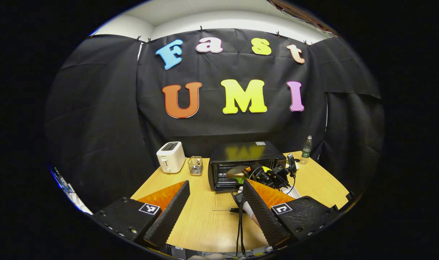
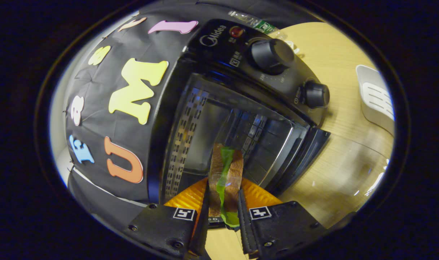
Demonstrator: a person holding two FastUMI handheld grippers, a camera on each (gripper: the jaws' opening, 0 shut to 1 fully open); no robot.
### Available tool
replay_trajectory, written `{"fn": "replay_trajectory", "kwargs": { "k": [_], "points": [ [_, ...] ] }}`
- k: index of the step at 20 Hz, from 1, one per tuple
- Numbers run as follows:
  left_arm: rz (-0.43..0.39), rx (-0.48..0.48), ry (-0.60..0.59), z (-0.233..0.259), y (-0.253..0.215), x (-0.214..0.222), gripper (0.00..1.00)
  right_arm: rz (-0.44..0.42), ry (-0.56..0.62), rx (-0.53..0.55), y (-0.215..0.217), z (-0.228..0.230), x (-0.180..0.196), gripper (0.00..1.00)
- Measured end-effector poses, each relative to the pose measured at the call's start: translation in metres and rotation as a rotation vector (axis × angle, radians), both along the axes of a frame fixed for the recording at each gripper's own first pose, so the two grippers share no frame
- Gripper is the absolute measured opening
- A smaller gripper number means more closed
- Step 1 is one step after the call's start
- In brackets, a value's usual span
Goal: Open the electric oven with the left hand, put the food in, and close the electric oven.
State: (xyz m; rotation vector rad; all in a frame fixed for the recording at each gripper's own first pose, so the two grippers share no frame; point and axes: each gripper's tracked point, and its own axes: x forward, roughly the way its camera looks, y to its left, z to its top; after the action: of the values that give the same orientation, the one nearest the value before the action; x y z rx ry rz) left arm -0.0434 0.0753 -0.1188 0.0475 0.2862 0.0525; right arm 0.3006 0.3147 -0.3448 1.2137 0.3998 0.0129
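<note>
Left gripper (image 1: 214,206) held back above the wooden table (image 1: 205,224), jaws spread wide, nothing between them. Electric oven (image 1: 246,159) at table's far side, door (image 1: 224,202) dropped open and flat toward the camera. Right gripper (image 2: 223,213) clamped on a sandwich (image 2: 224,177), both fingers pressing the bread slices, green filling showing between; sandwich poised at the oven's open mouth, seen from the left gripper view as well (image 1: 237,174). White toaster (image 1: 170,157) and small wire basket (image 1: 195,165) left of oven; bottle (image 1: 306,147) to its right.
</note>
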Motion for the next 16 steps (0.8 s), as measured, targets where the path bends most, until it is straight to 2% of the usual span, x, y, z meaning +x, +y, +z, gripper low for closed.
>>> {"fn": "replay_trajectory", "kwargs": {
  "k": [2, 3, 5, 6, 8, 9, 10, 13, 14, 16],
  "points": [
    [0.002, 0.0, 0.003, -0.001, 0.001, 0.001, 0.97, 0.0, 0.02, -0.061, -0.001, -0.006, 0.001, 0.4],
    [0.003, -0.004, 0.004, -0.002, 0.0, 0.003, 0.97, 0.02, 0.043, -0.093, 0.001, -0.013, 0.0, 0.46],
    [-0.001, -0.004, 0.004, -0.003, -0.002, 0.004, 0.97, 0.048, 0.038, -0.125, 0.002, -0.01, -0.001, 0.75],
    [-0.003, -0.004, 0.004, -0.002, -0.002, 0.004, 0.97, 0.055, 0.052, -0.182, -0.002, -0.011, -0.005, 0.75],
    [-0.004, -0.006, 0.001, -0.002, -0.003, 0.005, 0.97, 0.084, 0.062, -0.313, -0.012, -0.017, -0.008, 1.0],
    [-0.004, -0.008, -0.005, -0.001, -0.003, 0.005, 0.97, 0.099, 0.062, -0.347, -0.012, -0.016, -0.012, 1.0],
    [-0.003, -0.008, -0.009, 0.0, -0.003, 0.005, 0.97, 0.106, 0.063, -0.377, -0.016, -0.014, -0.015, 0.94],
    [-0.002, -0.011, -0.014, -0.002, -0.004, 0.007, 0.97, 0.127, 0.04, -0.508, -0.036, -0.007, -0.025, 0.93],
    [0.0, -0.012, -0.015, -0.001, -0.003, 0.007, 0.97, 0.131, 0.027, -0.538, -0.042, -0.003, -0.027, 1.0],
    [-0.001, -0.009, -0.03, 0.002, -0.003, 0.007, 0.97, 0.156, 0.014, -0.578, -0.049, 0.008, -0.038, 1.0]
  ]
}}
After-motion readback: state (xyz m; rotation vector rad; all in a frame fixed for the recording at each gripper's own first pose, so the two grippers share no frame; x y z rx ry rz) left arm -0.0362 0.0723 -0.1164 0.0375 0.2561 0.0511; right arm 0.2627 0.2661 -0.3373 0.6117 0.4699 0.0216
